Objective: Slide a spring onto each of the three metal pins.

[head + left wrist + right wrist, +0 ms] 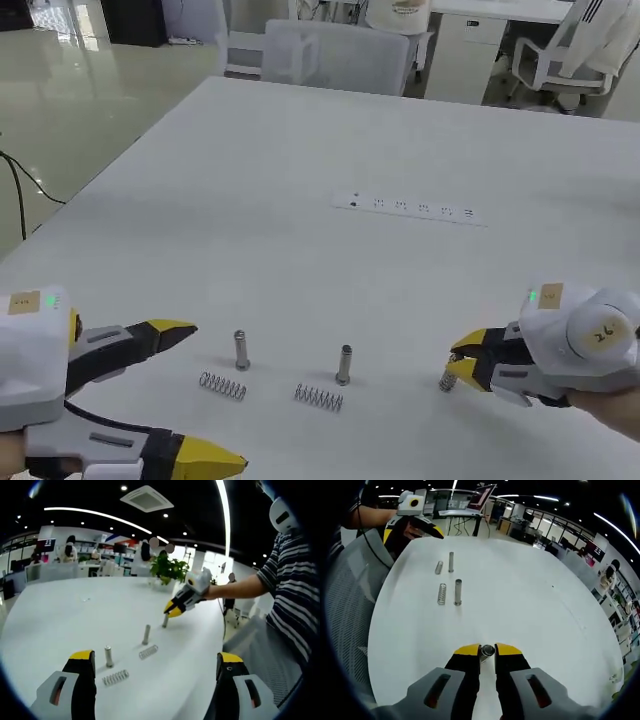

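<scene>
Jaws of right gripper (487, 650) clenched on coiled wire spring (447, 381); left gripper (156, 656) jaws released, wide apart.

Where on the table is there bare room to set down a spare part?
Bare: the wide stretch between the power strip and the pins, and the table beyond the strip. Crowded: the near edge, with two pins, two loose springs, the open left gripper and the right gripper shut on the third spring.
</scene>
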Demonstrator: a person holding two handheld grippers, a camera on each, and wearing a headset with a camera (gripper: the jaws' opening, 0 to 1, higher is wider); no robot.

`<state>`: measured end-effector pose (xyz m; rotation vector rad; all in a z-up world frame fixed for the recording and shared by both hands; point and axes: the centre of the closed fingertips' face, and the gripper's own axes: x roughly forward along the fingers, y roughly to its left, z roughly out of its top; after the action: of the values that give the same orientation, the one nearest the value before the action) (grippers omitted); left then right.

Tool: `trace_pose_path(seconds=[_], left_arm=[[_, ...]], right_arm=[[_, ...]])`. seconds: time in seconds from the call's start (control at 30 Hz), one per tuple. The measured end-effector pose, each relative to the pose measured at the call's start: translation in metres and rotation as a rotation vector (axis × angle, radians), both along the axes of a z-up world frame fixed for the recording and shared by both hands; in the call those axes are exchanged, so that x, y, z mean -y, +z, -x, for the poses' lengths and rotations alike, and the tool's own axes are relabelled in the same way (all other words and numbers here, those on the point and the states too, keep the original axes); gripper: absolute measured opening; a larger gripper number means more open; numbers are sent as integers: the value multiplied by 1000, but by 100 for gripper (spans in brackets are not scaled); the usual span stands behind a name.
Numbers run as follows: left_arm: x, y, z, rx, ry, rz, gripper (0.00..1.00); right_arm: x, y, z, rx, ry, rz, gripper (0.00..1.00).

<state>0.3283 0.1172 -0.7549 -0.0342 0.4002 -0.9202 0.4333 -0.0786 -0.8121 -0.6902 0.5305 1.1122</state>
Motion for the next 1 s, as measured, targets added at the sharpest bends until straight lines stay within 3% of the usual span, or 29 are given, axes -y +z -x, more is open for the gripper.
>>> trace_pose_path(seconds=[0.43,1.0], left_arm=[[0,0,1,-4,7,8,98],[-7,3,1,2,21,10,98]], right_arm=[[-13,34,6,30,-3,-101,8],[-57,50,39,1,75,-183,9]])
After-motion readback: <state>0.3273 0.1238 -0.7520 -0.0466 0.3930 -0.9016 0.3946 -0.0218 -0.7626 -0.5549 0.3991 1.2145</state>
